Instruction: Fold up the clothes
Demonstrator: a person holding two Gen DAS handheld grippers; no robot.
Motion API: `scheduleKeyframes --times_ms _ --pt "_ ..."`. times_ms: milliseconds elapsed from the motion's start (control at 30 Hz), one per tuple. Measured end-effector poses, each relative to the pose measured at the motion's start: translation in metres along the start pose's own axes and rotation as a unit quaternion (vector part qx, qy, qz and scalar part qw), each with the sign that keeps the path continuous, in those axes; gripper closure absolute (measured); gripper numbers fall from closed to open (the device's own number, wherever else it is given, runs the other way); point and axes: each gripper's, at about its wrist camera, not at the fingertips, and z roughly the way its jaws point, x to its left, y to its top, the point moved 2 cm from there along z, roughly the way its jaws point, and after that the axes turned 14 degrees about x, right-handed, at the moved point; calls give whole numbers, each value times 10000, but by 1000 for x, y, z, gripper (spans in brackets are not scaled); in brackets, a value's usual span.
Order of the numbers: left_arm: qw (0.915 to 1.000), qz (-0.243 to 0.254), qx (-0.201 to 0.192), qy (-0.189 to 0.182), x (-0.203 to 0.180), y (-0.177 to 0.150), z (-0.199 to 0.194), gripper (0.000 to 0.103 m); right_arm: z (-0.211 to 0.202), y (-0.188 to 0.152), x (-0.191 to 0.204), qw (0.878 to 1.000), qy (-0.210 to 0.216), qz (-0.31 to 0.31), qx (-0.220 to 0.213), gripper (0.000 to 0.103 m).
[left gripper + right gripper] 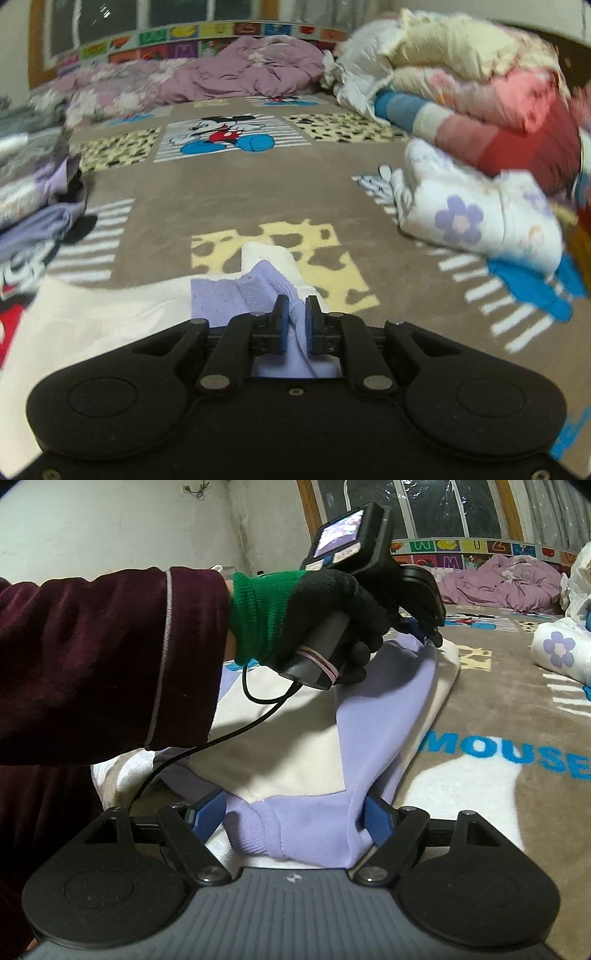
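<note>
The left gripper (297,310) points forward and somewhat downward over the bed (229,192), its blue pads (281,321) pinched narrow on a fold of the lilac and cream garment (258,284). The cloth bunches up between the jaws and trails back under the gripper body.

From the right wrist view, the left hand (332,605), in a black glove with a green cuff, wraps the gripper's handle with the knuckles up; the maroon sleeve (110,657) reaches in from the left edge. A cable (207,742) loops down from the handle across the garment (384,716).

The right gripper (295,819) sits low at the garment's near end, angled slightly down. Its jaws stand wide, the lilac ribbed hem (258,834) lying between them; the right pad (376,819) touches the cloth's edge, the left pad (207,816) stands clear of it.

Ahead and to the right of the left gripper lies a white bundle (476,218) with a purple flower, a stack of quilts (480,92) behind it.
</note>
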Motion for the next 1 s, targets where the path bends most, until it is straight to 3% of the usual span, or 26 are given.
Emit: scheduleKeyframes --times_ms 100,133,167,267,433,633,700,800,933,1000 --pt "9997 211 62 -74 -6 1 3 93 1 0 1 10000 -1 -9 12 24" --pt "9996 155 47 -238 -3 2 2 82 1 1 1 10000 -1 -12 16 24" --pt "9992 89 21 -389 1 3 0 78 1 1 1 10000 -1 -15 20 23" --pt "9977 -298 -178 -578 18 4 -17 78 1 1 2 10000 1 -15 27 22" --pt "9981 -465 -272 -299 44 -4 -39 78 -7 1 3 10000 -57 8 6 22" --pt "9996 -32 -141 -223 45 -15 -41 78 -32 -5 -5 9974 -636 193 -278 23" --pt "9996 83 -97 -263 37 -12 -37 78 -33 -1 -1 9947 -867 17 -559 23" --pt "9988 309 -26 -372 25 -6 -27 78 -19 12 10 9921 -875 -385 -809 23" --pt "9972 609 358 -251 10 9 5 78 16 14 10 9976 -603 -325 -138 24" --pt "9963 701 487 -92 9 16 17 78 25 14 8 9986 -462 -238 60 18"
